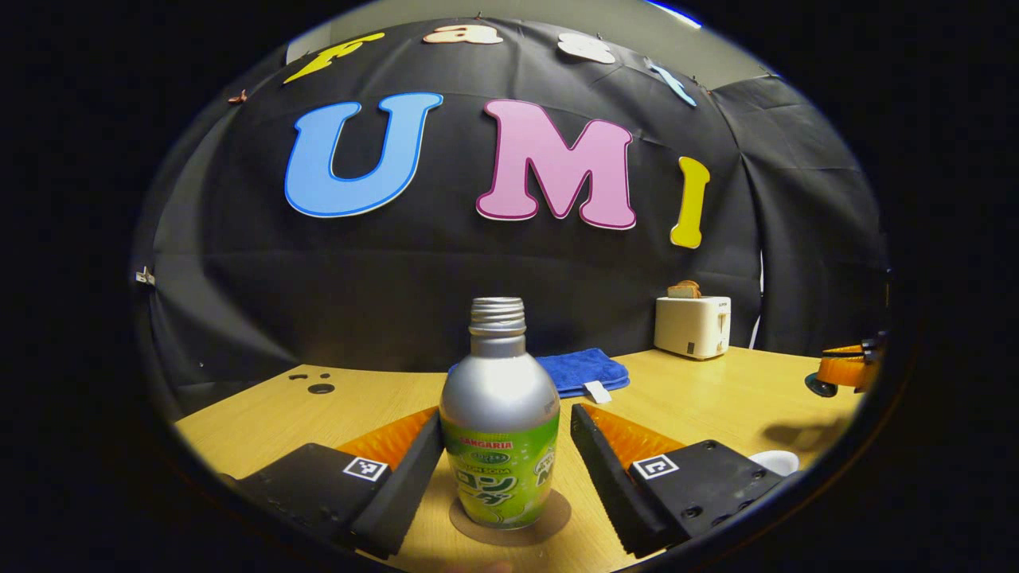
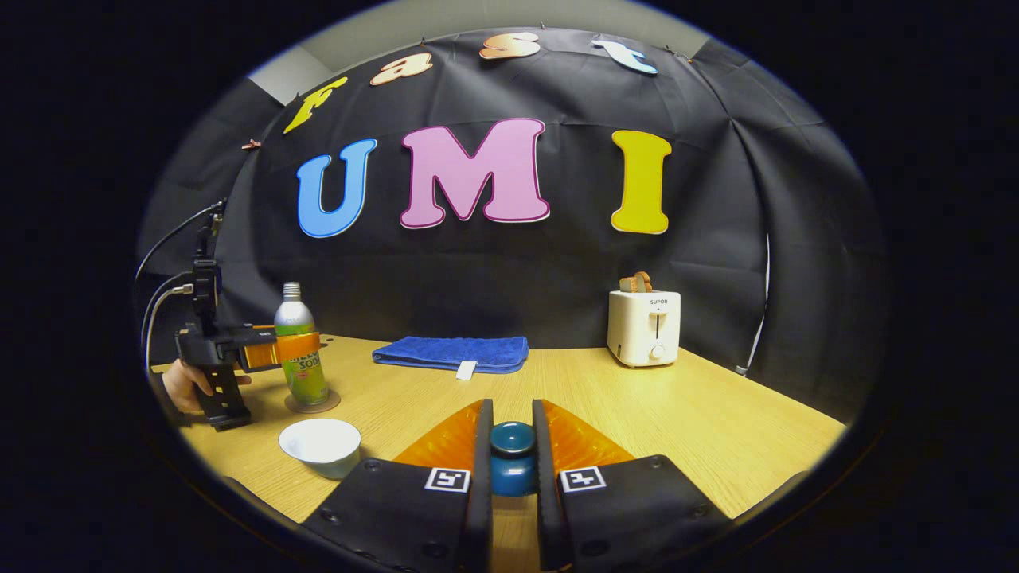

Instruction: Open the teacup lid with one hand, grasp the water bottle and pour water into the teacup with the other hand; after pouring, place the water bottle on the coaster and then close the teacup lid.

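Note:
A silver bottle (image 1: 500,414) with a green label stands upright on a round brown coaster (image 1: 553,517). My left gripper (image 1: 505,422) is open, a finger on each side of the bottle with small gaps. In the right gripper view the bottle (image 2: 298,350), the coaster (image 2: 330,403) and the left gripper (image 2: 290,348), held by a hand, are at the far left. My right gripper (image 2: 511,450) is shut on the teal knob of the teacup lid (image 2: 512,458), held above the table. The white teacup (image 2: 320,444) stands uncovered, right of the bottle, and its rim shows as teacup (image 1: 776,460).
A folded blue towel (image 2: 452,352) lies at the back of the wooden table (image 2: 716,422). A white toaster (image 2: 645,326) with toast stands at the back right. The black cloth wall closes the back. The right gripper (image 1: 848,370) is at the far right of the left gripper view.

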Tool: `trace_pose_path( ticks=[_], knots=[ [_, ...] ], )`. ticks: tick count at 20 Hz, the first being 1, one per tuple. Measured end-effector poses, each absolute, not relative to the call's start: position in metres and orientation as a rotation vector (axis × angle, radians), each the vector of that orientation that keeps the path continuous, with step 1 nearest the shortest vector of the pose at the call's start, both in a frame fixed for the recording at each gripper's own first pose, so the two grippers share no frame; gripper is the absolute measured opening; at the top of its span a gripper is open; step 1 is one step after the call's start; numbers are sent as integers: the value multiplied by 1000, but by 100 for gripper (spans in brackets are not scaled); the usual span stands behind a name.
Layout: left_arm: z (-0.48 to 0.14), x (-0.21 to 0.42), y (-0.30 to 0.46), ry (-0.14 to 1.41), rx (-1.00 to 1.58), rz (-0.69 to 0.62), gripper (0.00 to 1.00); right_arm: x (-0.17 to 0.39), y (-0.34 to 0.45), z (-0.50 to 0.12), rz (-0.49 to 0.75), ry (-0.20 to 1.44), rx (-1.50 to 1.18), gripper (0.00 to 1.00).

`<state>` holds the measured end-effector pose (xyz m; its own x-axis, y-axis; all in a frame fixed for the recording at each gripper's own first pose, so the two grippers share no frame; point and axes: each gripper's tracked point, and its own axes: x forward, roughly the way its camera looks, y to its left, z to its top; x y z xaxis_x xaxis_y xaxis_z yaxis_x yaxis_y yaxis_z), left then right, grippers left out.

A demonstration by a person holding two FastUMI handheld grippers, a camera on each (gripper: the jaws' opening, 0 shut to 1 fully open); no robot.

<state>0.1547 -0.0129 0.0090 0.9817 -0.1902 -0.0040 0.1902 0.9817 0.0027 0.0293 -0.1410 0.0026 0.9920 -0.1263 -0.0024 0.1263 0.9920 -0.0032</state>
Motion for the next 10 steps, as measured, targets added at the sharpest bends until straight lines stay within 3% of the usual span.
trace_pose_path(
  ticks=[10],
  knots=[
    [-7, 82, 23, 36, -55, -126, 96, 31, -138, 3, -121, 1, -2, 26]
  ],
)
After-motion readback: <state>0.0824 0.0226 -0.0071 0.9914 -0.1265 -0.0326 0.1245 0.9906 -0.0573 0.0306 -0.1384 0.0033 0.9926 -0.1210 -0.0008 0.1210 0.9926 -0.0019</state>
